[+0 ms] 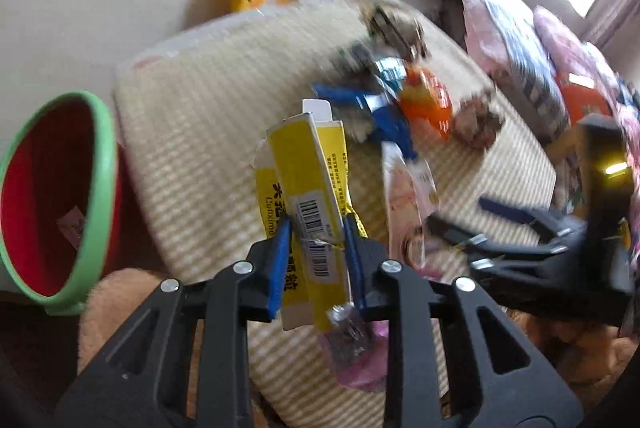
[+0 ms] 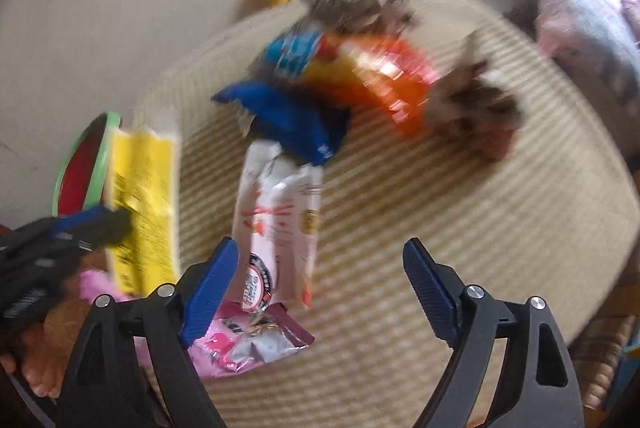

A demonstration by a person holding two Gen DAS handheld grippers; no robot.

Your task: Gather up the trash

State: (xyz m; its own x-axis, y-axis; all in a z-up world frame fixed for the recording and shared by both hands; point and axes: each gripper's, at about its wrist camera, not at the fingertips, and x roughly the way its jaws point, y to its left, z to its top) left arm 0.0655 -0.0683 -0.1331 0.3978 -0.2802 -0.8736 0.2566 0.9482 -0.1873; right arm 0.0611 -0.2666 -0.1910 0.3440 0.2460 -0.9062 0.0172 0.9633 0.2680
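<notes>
Left gripper (image 1: 316,228) clamps one yellow box (image 1: 308,187); right gripper (image 2: 320,276) gapes wide over one white pouch (image 2: 280,220). One red bin (image 1: 52,203).

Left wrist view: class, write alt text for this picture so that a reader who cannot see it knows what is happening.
The left gripper is shut on a flattened yellow medicine box, held above a woven mat. A red bin with a green rim stands to the left, and blue, orange and white wrappers lie scattered on the mat beyond, near the open right gripper.
</notes>
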